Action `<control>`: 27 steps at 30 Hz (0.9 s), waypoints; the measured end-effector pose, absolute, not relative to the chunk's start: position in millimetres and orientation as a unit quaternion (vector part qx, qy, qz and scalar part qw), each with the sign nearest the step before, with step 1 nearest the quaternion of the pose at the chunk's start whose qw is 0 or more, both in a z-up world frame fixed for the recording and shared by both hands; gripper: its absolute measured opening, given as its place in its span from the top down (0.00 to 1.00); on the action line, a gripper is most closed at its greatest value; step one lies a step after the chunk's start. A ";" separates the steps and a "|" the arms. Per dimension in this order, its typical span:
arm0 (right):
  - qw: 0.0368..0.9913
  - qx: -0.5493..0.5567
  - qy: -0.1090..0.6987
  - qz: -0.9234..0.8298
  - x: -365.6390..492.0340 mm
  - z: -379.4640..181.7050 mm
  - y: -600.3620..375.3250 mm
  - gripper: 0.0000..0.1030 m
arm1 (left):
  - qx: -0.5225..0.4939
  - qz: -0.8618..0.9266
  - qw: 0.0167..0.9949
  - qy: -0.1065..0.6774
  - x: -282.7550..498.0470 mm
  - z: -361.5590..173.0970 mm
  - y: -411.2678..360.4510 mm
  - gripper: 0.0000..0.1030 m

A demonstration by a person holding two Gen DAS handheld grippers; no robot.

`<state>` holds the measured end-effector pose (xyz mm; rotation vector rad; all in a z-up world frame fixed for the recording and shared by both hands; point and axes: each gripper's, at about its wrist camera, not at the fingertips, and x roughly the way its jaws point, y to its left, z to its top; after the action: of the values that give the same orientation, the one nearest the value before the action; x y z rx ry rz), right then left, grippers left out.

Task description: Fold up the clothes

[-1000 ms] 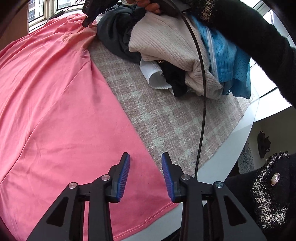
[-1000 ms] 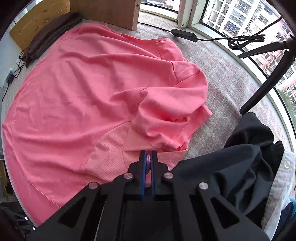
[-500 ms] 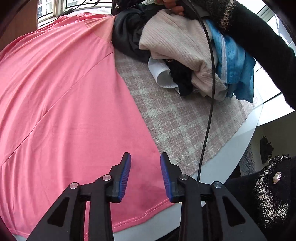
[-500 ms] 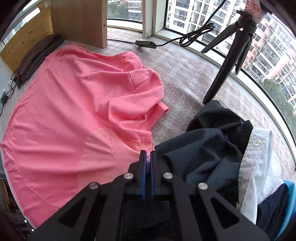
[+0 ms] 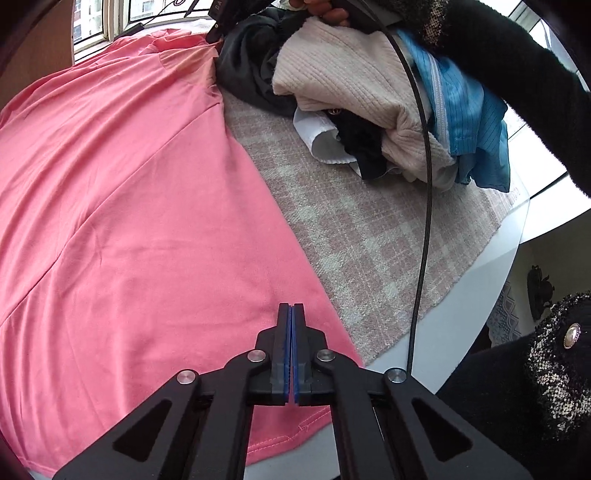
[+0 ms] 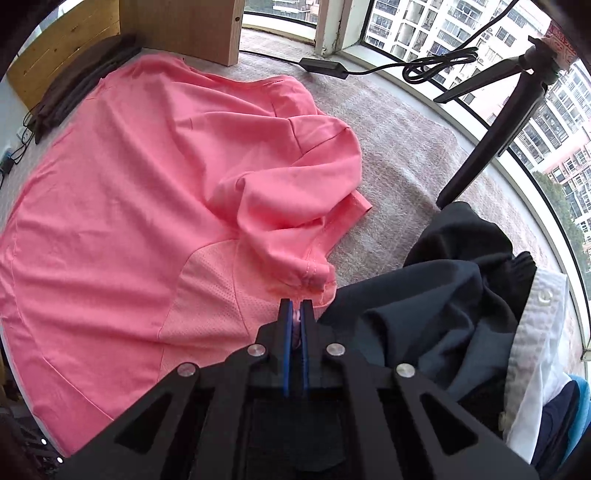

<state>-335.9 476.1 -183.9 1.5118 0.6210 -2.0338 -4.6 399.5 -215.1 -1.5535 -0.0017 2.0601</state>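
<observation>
While right tongs [image 6: 296,308] pinch pink shirt [image 6: 122,192], its hem hides.

pink shirt [image 5: 140,206]: smooth matt knit is being shown, with a perforated mesh panel [image 6: 218,299]
table cover [image 5: 369,236]: rough woven check cloth
beige sweater [image 5: 343,74]: ribbed knit
gripper pads [image 5: 283,354]: ridged blue, possibly rubber
panel [image 6: 177,26]: bare wood grain is being shown

My left gripper [image 5: 291,306] points steeply down, its blue pads pressed flat together. My right gripper [image 6: 295,306] also tips steeply down, jaws nearly closed, pinching pink cloth. My black sleeve [image 5: 517,74] stretches across above.
</observation>
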 end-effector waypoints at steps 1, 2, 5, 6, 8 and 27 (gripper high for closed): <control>0.263 0.559 0.227 -0.753 -336.5 -183.1 476.7 0.96 | -0.581 0.765 0.279 -0.015 -5.2 -215.3 396.0 1.00; 0.263 0.558 0.226 -0.754 -337.0 -182.2 477.0 0.96 | -0.579 0.764 0.283 -0.023 -4.7 -213.9 393.7 1.00; 0.263 0.557 0.223 -0.756 -338.2 -180.3 477.1 0.96 | -0.576 0.762 0.293 -0.045 -4.2 -209.6 387.2 1.00; 0.262 0.557 0.223 -0.756 -338.6 -180.1 476.8 0.96 | -0.578 0.764 0.283 -0.045 -4.5 -208.6 385.2 1.00; 0.263 0.558 0.223 -0.755 -339.2 -180.0 475.1 0.96 | -0.587 0.767 0.256 -0.044 -5.9 -207.7 380.9 0.98; 0.243 0.557 0.237 -0.758 -333.0 -182.5 475.8 0.96 | -0.599 0.760 0.252 0.008 51.8 -205.6 386.0 0.66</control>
<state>-333.0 475.8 -182.5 1.5207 0.6483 -2.0715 51.8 386.0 -205.6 -1.6292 0.0225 2.0678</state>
